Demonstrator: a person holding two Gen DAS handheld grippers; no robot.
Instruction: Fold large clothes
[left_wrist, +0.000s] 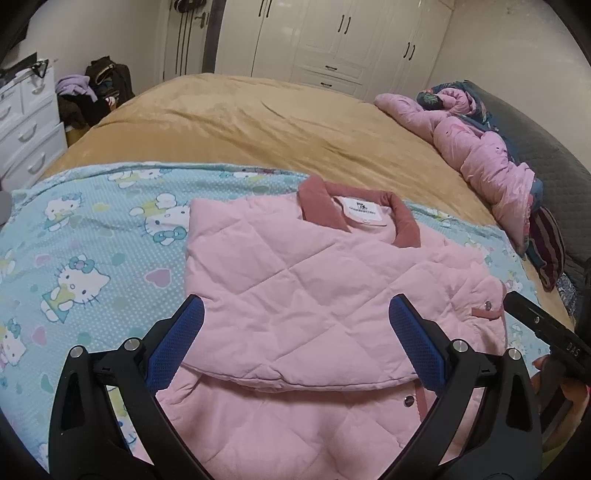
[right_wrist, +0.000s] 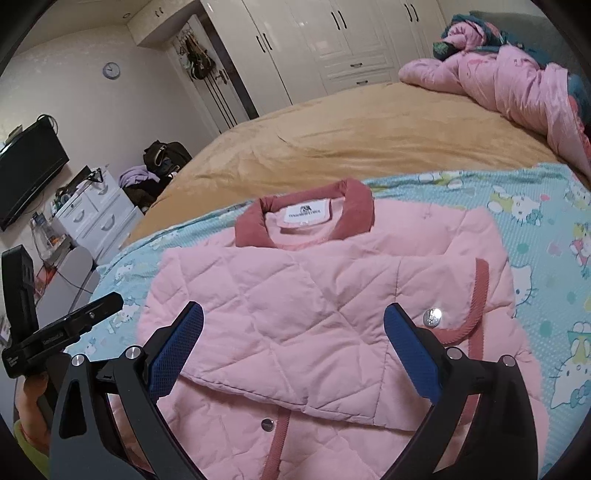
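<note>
- The pink coat (left_wrist: 295, 280) lies flat on the blue sheet (left_wrist: 92, 266), in the middle of both views; its dark pink collar (left_wrist: 402, 221) points to the top of the frame.
- The sides look folded in over the front; a flap edge runs across low in the frame.
- The left claw (left_wrist: 295, 343) is wide open and holds nothing; it hangs above the coat's low middle.
- The right claw (right_wrist: 293, 347) is wide open too, and empty; it hangs near the silver snap (right_wrist: 432, 316).
- Next, I think, comes the bottom edge; pinch it at both corners, one claw each.
- Grab all the layers, not just the top one; lift both corners together, then lay the edge near the collar, so the fold stays straight.
</note>
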